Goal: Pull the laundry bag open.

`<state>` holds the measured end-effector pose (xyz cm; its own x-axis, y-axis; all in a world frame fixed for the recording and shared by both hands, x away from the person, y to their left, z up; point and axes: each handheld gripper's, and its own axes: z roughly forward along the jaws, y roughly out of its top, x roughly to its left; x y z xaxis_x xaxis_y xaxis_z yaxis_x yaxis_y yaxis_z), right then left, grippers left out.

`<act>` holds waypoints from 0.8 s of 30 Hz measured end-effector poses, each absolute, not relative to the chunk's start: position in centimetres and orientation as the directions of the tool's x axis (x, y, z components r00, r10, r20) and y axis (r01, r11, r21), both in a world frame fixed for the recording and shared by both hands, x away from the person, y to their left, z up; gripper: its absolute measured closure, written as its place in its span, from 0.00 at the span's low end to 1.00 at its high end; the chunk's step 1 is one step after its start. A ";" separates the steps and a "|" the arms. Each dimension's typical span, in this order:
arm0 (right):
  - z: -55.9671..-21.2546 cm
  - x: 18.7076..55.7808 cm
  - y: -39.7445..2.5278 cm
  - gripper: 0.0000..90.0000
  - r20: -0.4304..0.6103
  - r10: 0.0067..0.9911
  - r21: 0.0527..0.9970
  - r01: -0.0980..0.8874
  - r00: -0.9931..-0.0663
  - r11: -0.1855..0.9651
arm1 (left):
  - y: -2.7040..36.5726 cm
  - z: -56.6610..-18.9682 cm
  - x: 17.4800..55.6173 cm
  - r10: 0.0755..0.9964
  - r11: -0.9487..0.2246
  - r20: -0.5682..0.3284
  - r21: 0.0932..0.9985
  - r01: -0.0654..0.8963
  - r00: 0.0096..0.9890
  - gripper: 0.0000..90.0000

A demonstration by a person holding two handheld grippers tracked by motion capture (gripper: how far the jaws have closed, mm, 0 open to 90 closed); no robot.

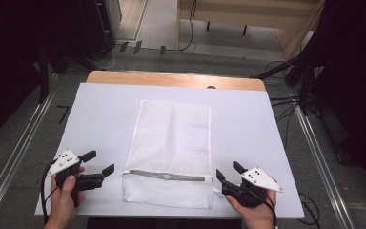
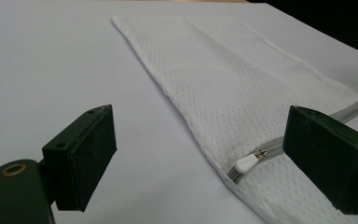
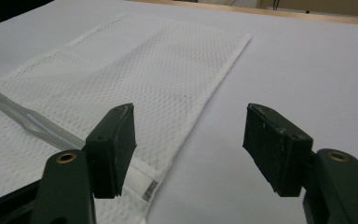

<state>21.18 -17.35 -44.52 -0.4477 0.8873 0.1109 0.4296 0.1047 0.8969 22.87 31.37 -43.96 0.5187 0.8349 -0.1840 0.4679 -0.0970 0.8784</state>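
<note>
Your left gripper: jaws wide apart, holding nothing | your right gripper: jaws wide apart, holding nothing | flat white mesh zip bag lies mid-table between them on the white table cover | your left gripper view shows the small white zipper pull at the bag's near edge; your right gripper view shows the grey zipper's other end.

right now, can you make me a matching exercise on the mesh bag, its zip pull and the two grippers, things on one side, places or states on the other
Things:
1. white mesh laundry bag
2. small white zip pull
3. left gripper
4. right gripper

Places or states:
A. open, beside the bag's right edge
B. lying flat mid-table
C. open, left of the bag
D. at the grey zip's left end

Pairs: 1-B, 2-D, 3-C, 4-A
</note>
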 end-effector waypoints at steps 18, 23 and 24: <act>-45.1 22.0 -24.4 0.29 0.115 0.942 0.887 0.460 -0.316 0.046 | 35.1 -43.9 22.1 0.866 -0.085 -0.159 0.888 0.453 0.475 0.11; -45.3 22.1 -25.9 0.28 0.103 0.953 0.887 0.459 -0.286 0.042 | 36.2 -43.9 21.7 0.873 -0.073 -0.162 0.889 0.451 0.461 0.11; -45.3 22.1 -26.3 0.28 0.110 0.953 0.887 0.460 -0.283 0.034 | 36.4 -43.9 21.7 0.874 -0.071 -0.161 0.890 0.450 0.458 0.11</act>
<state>22.11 -26.34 -45.34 -0.2835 0.9526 0.1101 0.4600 0.0344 0.8872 21.72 36.44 -43.94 0.4577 0.8744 -0.1610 0.4496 -0.0714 0.8903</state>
